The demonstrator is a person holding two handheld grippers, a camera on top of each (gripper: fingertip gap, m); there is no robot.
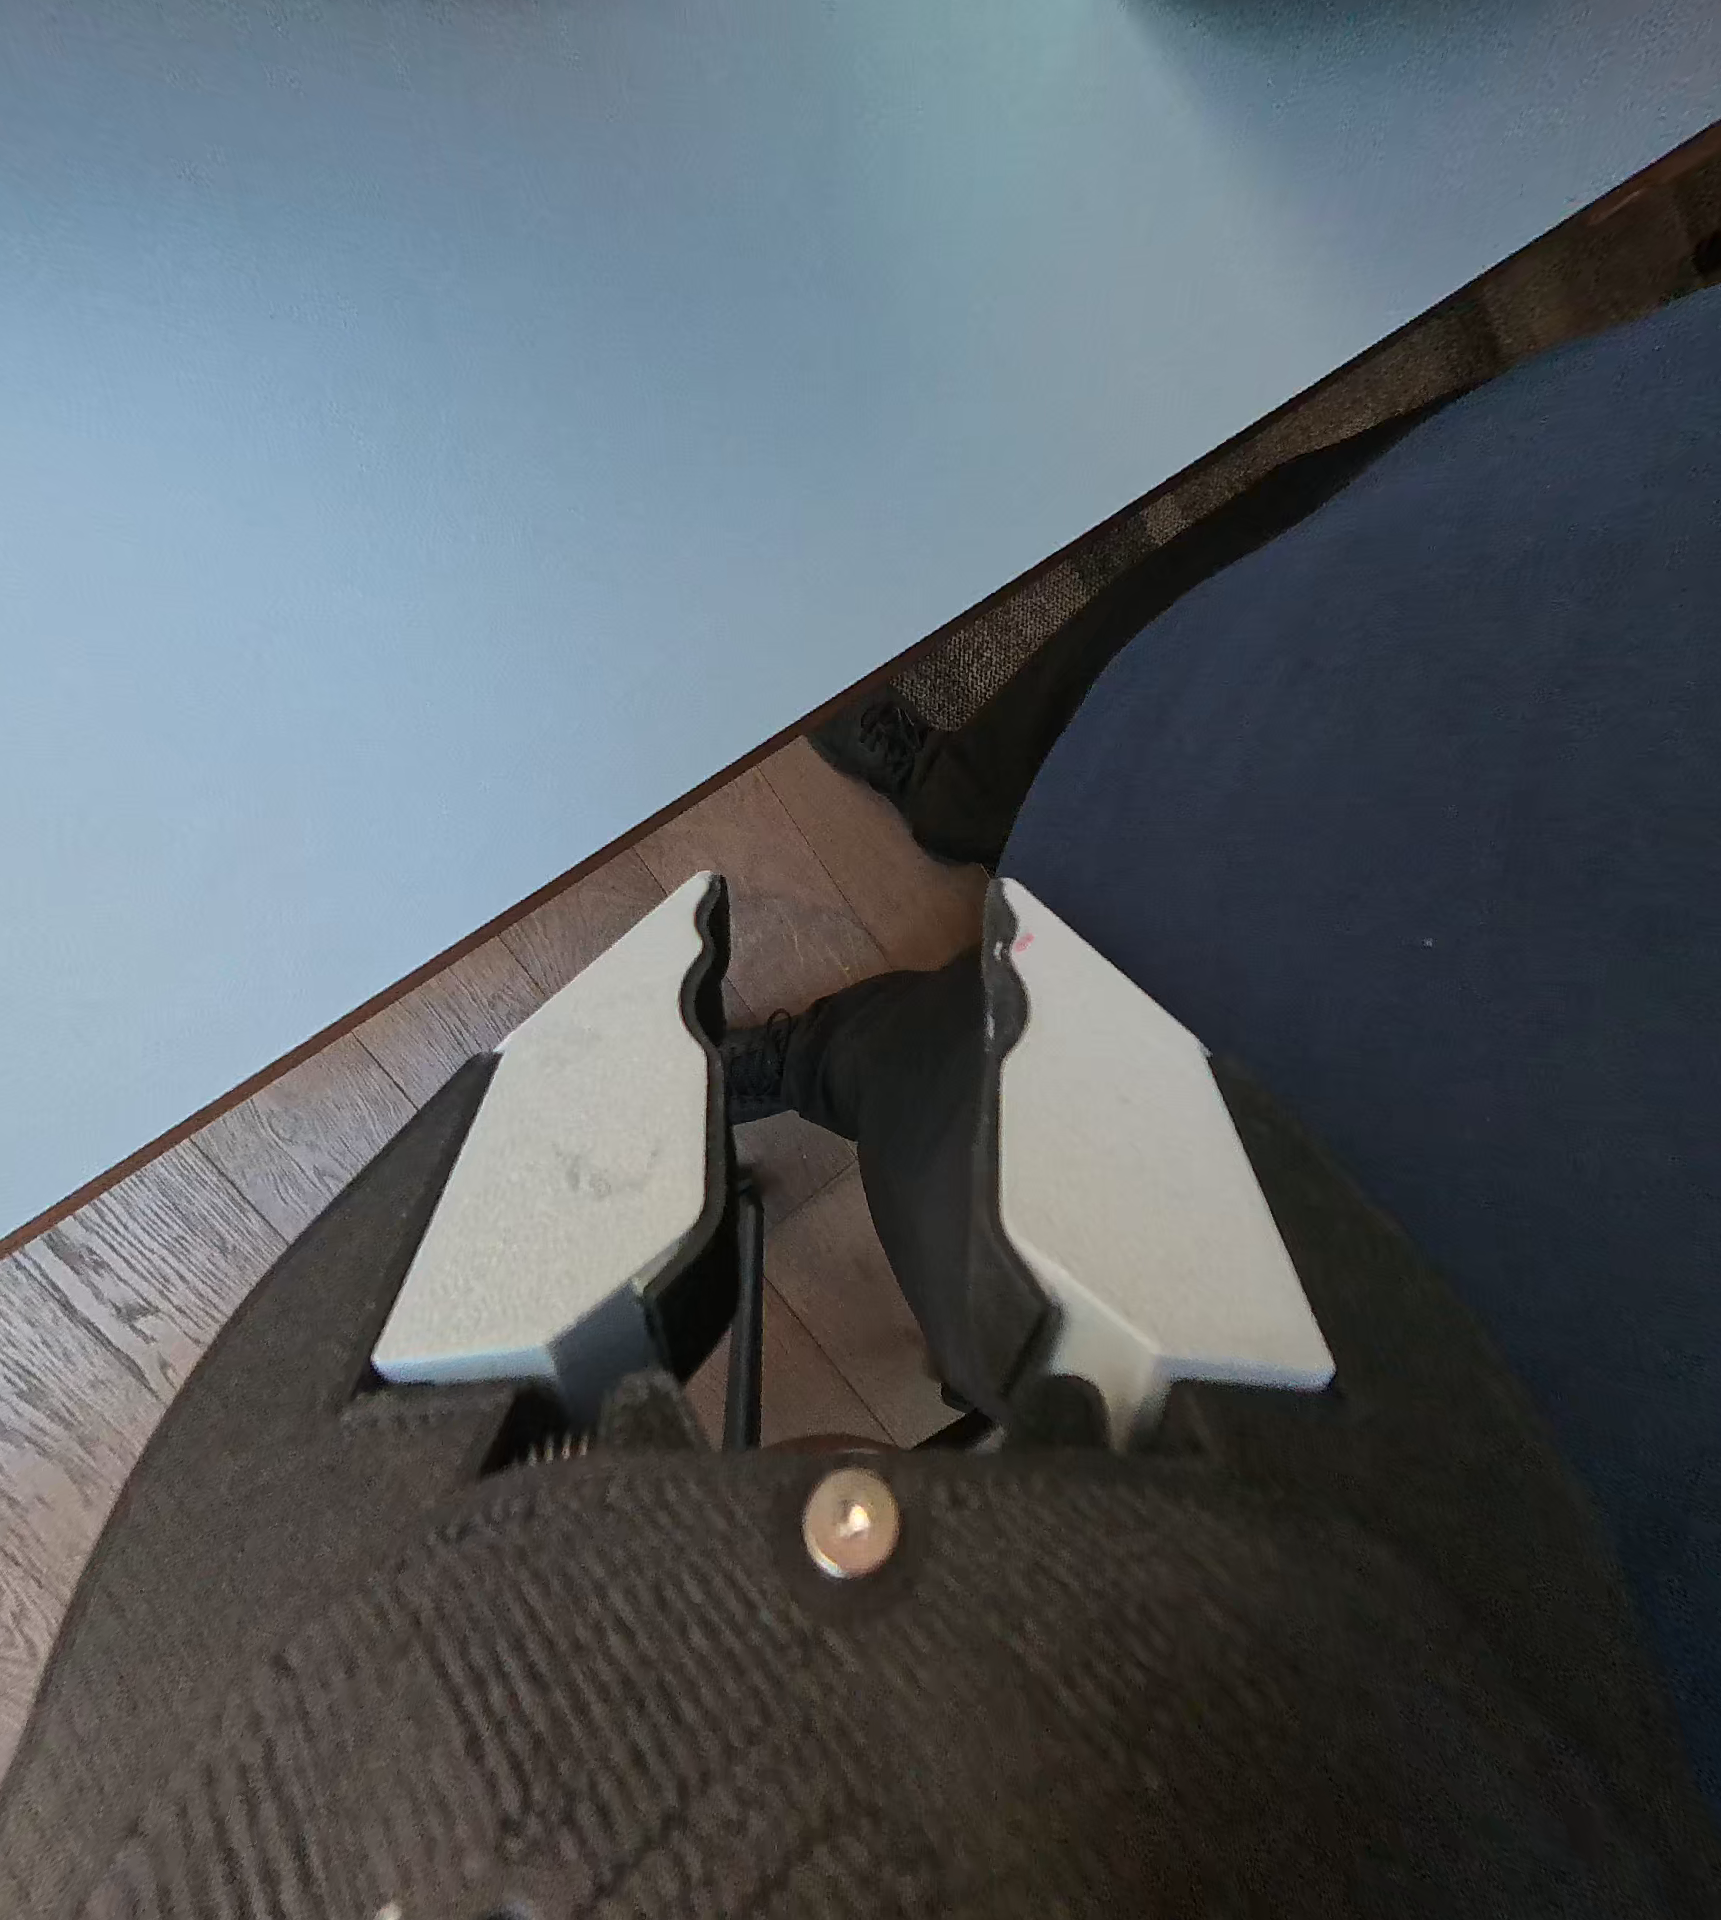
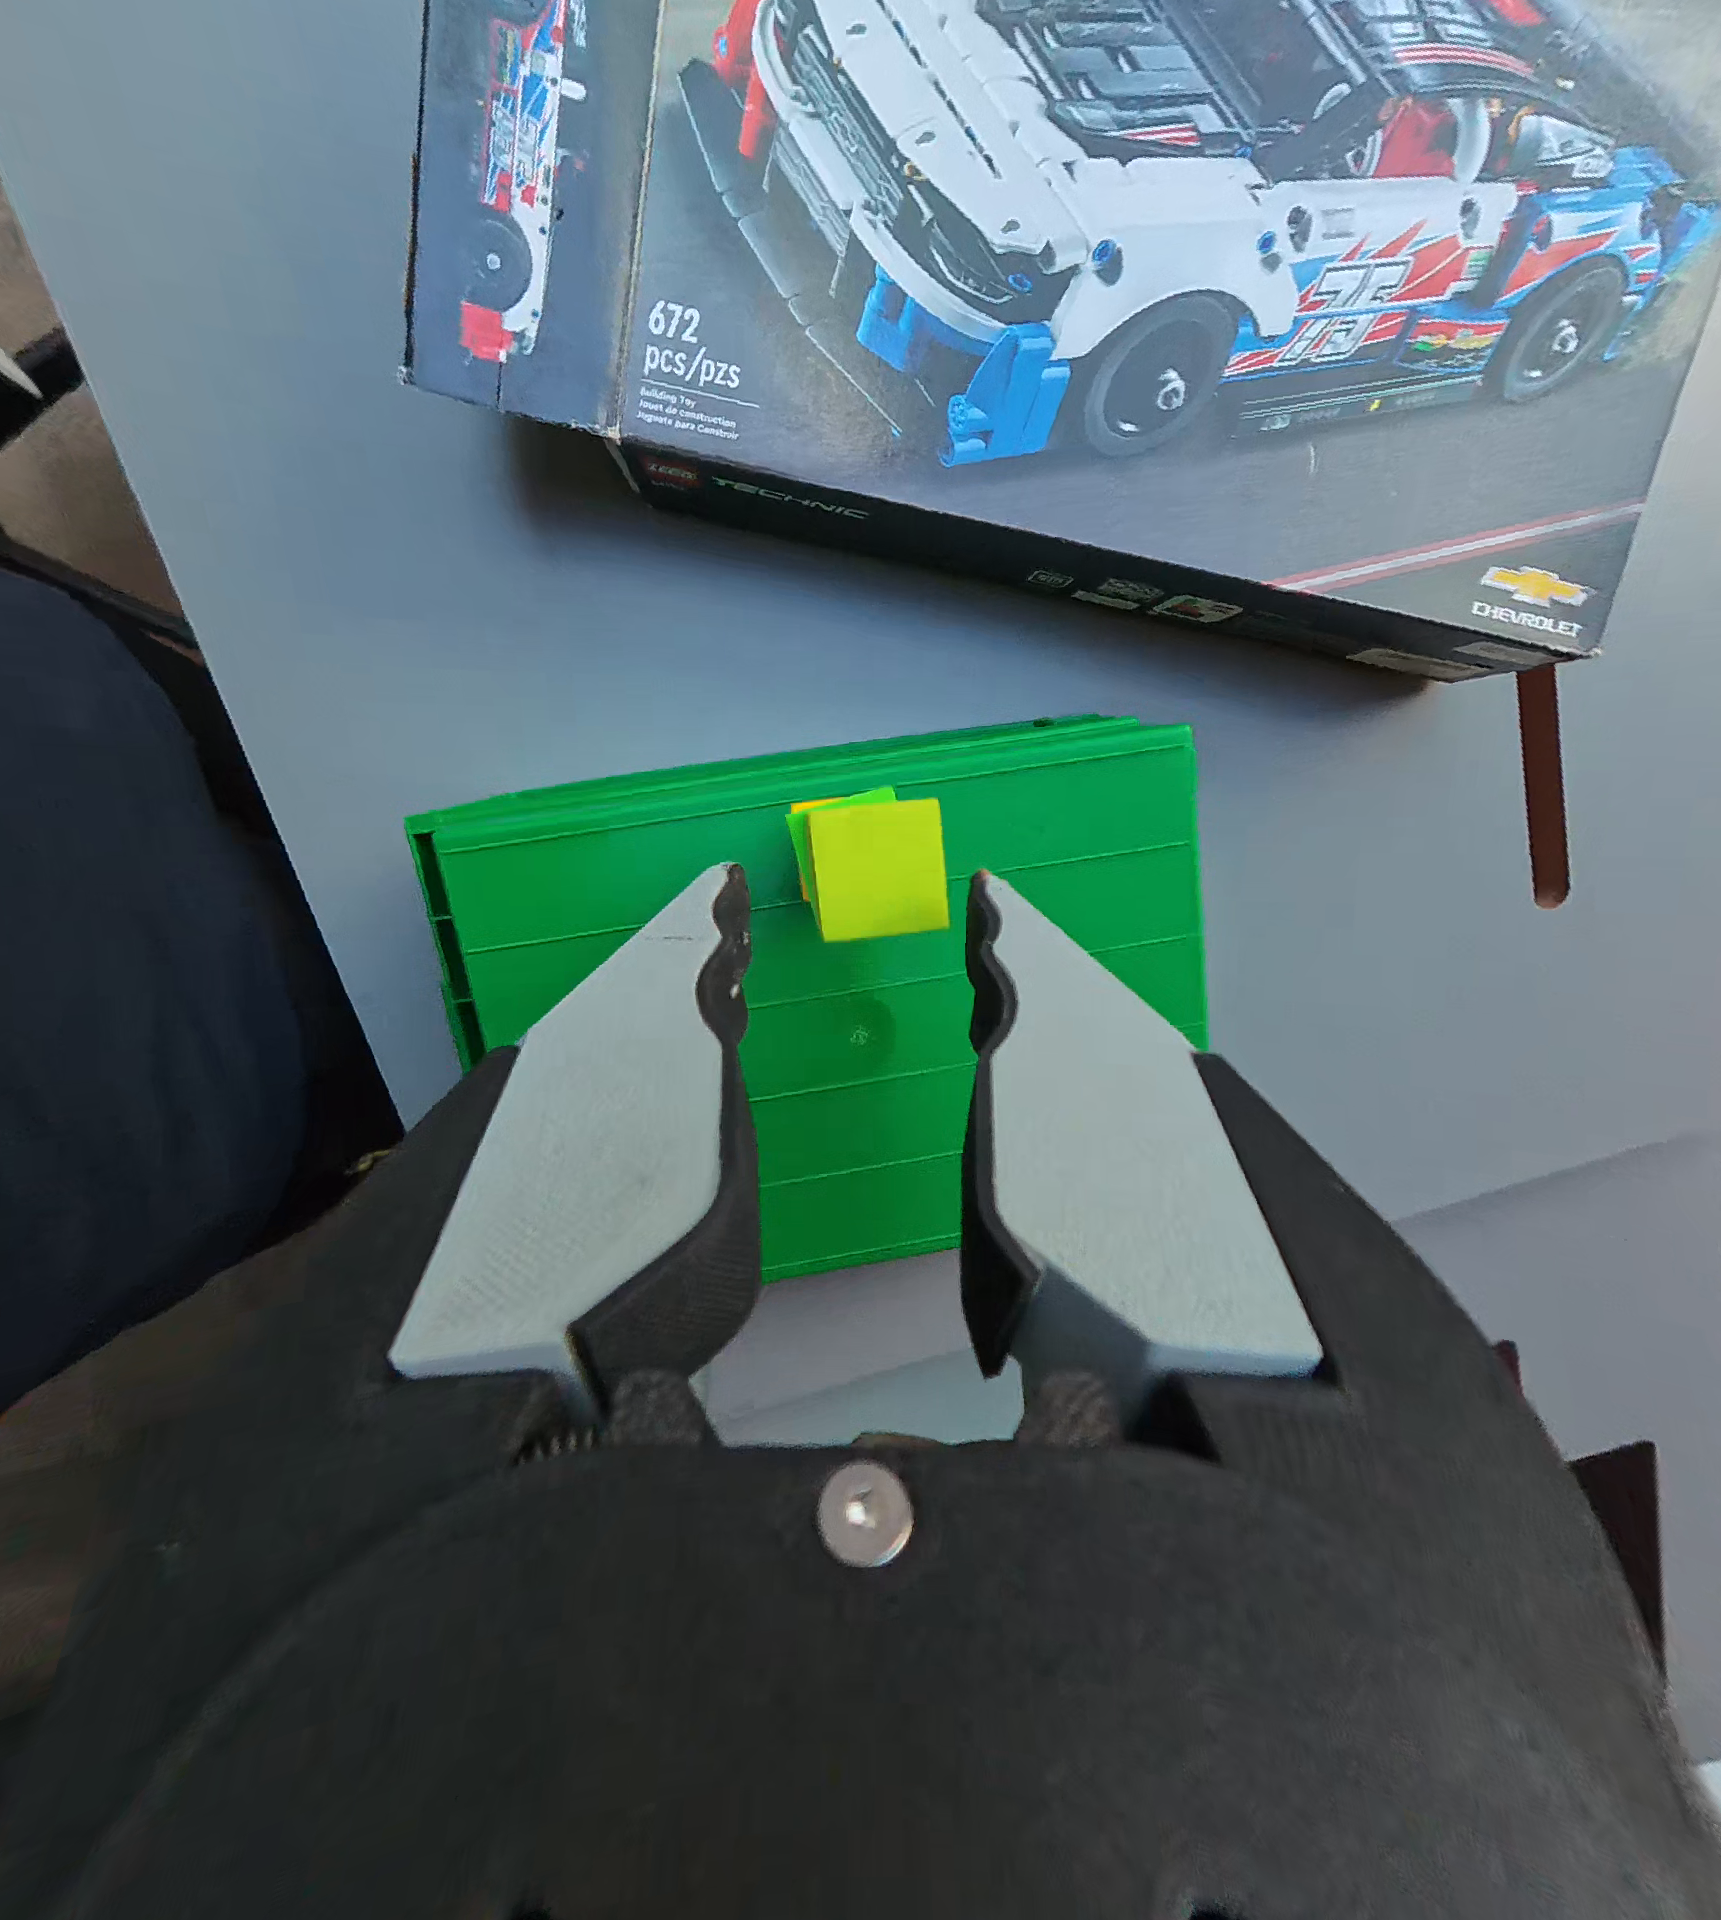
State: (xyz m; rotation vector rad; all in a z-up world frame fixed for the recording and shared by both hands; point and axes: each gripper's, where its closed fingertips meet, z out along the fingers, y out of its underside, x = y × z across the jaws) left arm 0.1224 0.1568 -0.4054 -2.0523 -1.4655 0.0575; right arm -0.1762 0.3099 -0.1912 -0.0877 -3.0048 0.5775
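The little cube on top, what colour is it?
Yellow-green cube, clearest in the right wrist view.

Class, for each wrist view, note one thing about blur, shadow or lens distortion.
Left wrist view: the wooden floor smears toward the corner; the table shades unevenly. Right wrist view: the toy box bows from wide-angle distortion and casts a soft shadow; the yellow-green cube is sharp.

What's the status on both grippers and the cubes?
Left gripper open, bare, off the table edge. Right gripper open over green block, just short of yellow-green cube stack. Toy box beyond.
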